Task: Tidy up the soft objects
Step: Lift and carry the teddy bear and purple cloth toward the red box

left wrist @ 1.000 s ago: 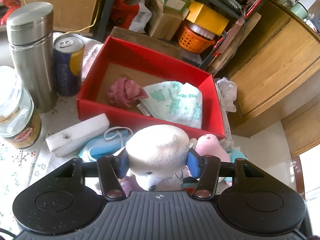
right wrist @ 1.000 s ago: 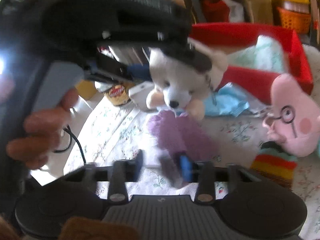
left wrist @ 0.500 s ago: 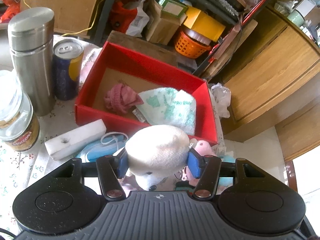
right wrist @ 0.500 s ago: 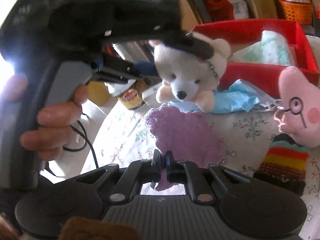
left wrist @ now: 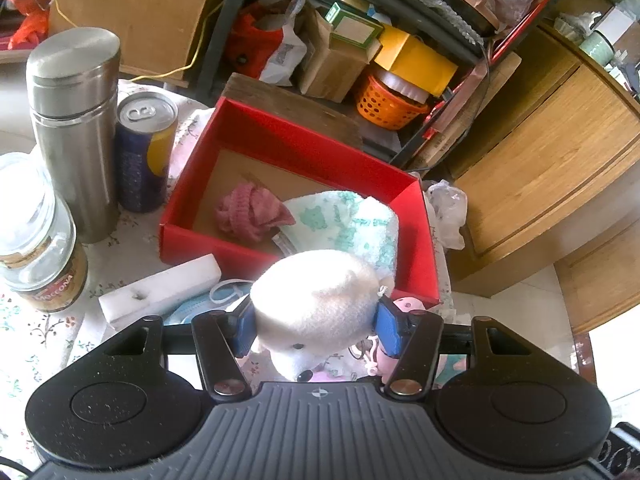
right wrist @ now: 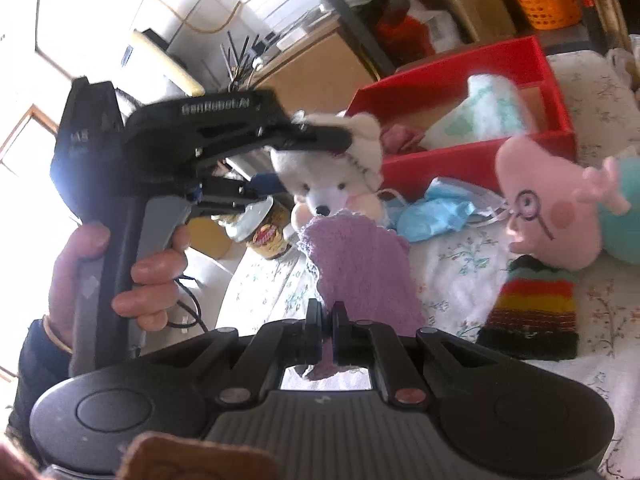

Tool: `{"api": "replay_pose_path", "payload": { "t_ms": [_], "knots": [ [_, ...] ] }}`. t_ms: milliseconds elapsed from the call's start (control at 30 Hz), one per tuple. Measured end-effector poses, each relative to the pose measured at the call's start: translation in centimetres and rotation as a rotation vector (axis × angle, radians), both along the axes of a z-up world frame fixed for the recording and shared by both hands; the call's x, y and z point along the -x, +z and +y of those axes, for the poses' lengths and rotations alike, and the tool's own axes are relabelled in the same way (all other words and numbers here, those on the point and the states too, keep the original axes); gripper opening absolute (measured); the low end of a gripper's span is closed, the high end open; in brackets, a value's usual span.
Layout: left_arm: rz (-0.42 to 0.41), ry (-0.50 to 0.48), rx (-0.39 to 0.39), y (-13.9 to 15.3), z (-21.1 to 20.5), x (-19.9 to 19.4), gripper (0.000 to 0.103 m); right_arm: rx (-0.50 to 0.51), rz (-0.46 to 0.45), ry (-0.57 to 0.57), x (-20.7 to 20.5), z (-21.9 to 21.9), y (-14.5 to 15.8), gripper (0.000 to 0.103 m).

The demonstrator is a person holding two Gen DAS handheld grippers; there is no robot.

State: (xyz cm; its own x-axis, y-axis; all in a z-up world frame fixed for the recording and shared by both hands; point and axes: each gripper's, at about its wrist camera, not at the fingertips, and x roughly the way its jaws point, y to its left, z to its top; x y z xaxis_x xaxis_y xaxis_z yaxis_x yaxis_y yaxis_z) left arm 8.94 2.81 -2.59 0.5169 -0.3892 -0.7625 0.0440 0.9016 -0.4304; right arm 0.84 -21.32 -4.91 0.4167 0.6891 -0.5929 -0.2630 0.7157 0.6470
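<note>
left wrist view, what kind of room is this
Probably a lived-in home, a dining or storage corner: a floral tablecloth, a coffee jar beside a steel flask, and cluttered shelves behind.

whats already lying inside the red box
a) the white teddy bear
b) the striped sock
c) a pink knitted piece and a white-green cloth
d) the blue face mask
c: the left wrist view shows only a pink knitted piece and a white-green cloth inside the red box; the white teddy bear is clamped in the left gripper in front of the box.
</note>
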Motion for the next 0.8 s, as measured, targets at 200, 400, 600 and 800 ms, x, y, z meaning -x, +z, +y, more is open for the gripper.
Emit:
{"api": "replay_pose_path", "payload": {
  "t_ms": [200,400,600,800],
  "knots": [
    [-0.003,0.000,-0.017,-0.1,-0.1,-0.1,0.059,-0.045,-0.014,-0.074,0.0,-2.3,1.3,0.000],
    [-0.008,0.005,-0.029,-0.1,-0.1,-0.1,0.059,-0.069,-0.036,-0.125,-0.1,-3.6,2.4,0.000],
    [-0.015,0.000,-0.034,0.0,-0.1,0.3,0.059,-0.092,-0.057,-0.166,-0.2,-4.5,3.3,0.000],
    [-0.020,-0.005,-0.037,0.4,-0.2,1.2,0.059,-0.116,-0.090,-0.193,-0.3,-5.0,4.2,0.000]
  ]
}}
